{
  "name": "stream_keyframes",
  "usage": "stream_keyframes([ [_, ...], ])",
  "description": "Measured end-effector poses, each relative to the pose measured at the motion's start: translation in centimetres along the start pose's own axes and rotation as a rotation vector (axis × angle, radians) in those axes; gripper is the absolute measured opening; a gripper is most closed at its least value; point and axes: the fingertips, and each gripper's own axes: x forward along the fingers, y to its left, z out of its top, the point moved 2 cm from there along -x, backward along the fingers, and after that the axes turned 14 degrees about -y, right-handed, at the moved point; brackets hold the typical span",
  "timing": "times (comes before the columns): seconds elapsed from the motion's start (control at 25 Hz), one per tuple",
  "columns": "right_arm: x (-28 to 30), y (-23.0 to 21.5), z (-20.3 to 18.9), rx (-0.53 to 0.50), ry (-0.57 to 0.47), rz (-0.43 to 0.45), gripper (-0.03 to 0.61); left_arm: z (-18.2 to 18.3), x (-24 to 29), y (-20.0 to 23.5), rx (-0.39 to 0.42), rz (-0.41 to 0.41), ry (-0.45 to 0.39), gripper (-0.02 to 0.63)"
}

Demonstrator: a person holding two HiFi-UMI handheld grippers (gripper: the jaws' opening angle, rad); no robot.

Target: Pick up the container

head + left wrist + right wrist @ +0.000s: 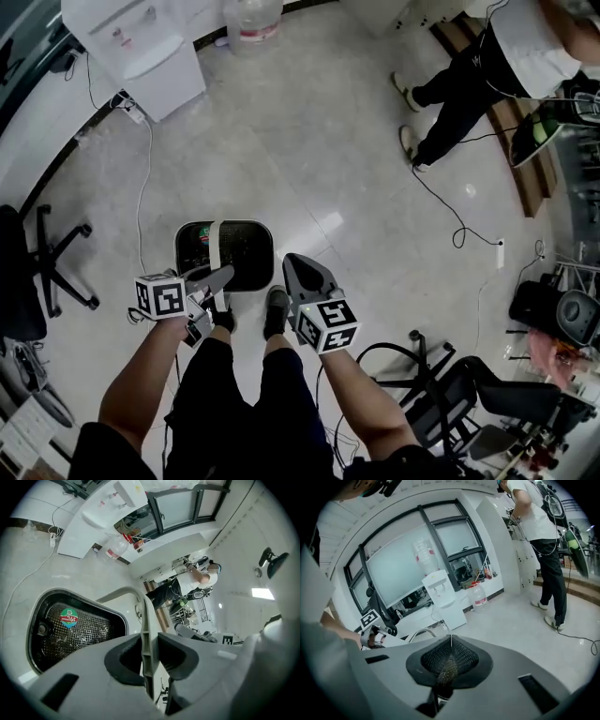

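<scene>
The container (246, 255) is a black bin with a mesh inside (79, 632), a round sticker and a white arched handle (140, 603). It hangs above the floor in front of my feet. My left gripper (223, 275) is shut on that handle, and in the left gripper view the pads (125, 654) press on both sides of the white strip at the left gripper (146, 644). My right gripper (289, 262) hovers just right of the container, apart from it. In the right gripper view the right gripper (450, 645) has its meshed pads together with nothing between them.
A white water dispenser (142, 49) and a large water bottle (251, 19) stand at the far wall. A person (487, 70) stands at the far right with a cable trailing on the floor. An office chair (42, 267) is left, and dark equipment (553, 309) is right.
</scene>
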Motion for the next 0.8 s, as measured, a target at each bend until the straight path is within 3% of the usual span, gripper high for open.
stream_keyframes([
  [0.32,-3.1,2.6,7.8,-0.003,-0.018,0.011,0.014,3.2,-4.8,-8.7,-0.054,0.013,-0.08,0.074],
  [0.8,-7.1,7.0,17.8,-0.053,-0.067,0.062,0.012,8.2,-8.5,-20.5,-0.122,-0.055,-0.174,0.074],
])
